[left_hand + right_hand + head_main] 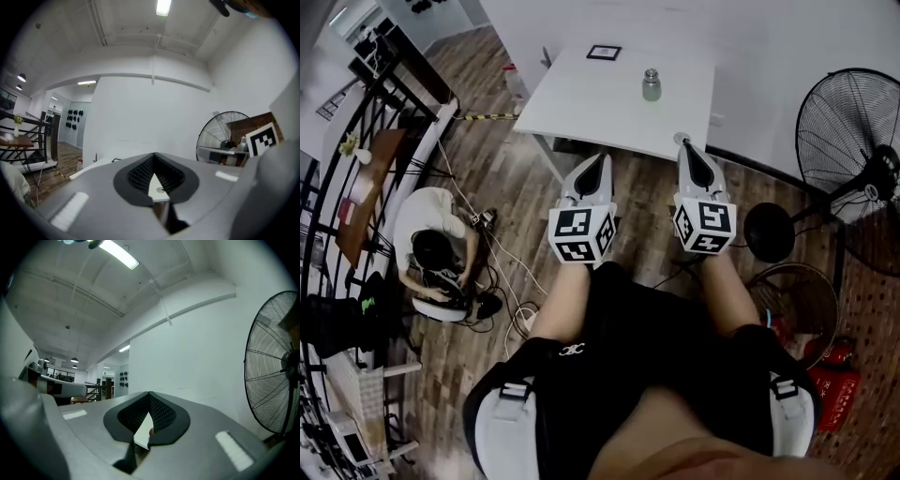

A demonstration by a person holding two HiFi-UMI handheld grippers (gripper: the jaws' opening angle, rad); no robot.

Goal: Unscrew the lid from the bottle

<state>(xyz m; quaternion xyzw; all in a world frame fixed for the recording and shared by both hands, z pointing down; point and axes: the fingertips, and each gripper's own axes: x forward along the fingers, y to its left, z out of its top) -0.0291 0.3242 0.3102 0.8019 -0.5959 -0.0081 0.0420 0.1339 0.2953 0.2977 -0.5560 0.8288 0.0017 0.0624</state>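
Observation:
A small grey-green bottle [652, 85] with a silver lid stands upright on the white table [600, 108], toward its far side. Both grippers hover short of the table's near edge, over the wooden floor, and neither touches the bottle. My left gripper [602, 157] is shut and holds nothing. My right gripper [682, 142] is shut too and holds nothing; its tips just overlap the table's near edge. In both gripper views the jaws [153, 157] [149, 395] meet at a point, tilted up at the white wall. The bottle is out of both gripper views.
A black-framed card [604, 52] lies at the table's far side. A large standing fan [848, 141] is at the right, with a round basket [797, 305] and red items near it. A person [431, 253] crouches on the floor at left beside cables. A railing [337, 187] runs along the left.

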